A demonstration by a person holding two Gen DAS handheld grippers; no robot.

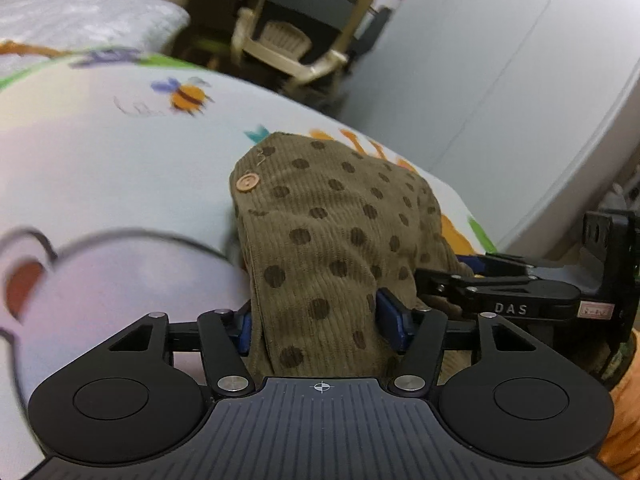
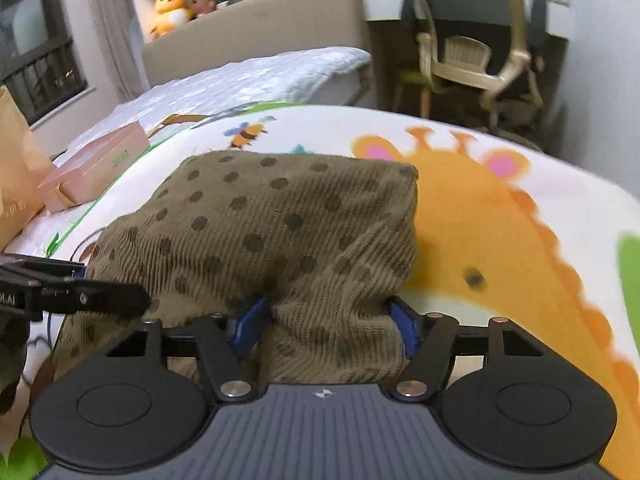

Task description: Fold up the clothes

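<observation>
Lying on the cartoon-print bedspread (image 2: 500,216), the spotted olive corduroy garment (image 2: 288,220) sits bunched, mid-fold. Left gripper (image 1: 316,320) and right gripper (image 2: 326,322) each clamp its near edge. Judged next: lift both together, carry forward evenly.

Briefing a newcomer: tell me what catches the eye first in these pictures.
The brown dotted corduroy garment dominates, bunched in the middle of the bed with both tools closed on its near edge: the left tool and the right tool. Under it, the cartoon blanket shows a big orange giraffe at right.
</observation>
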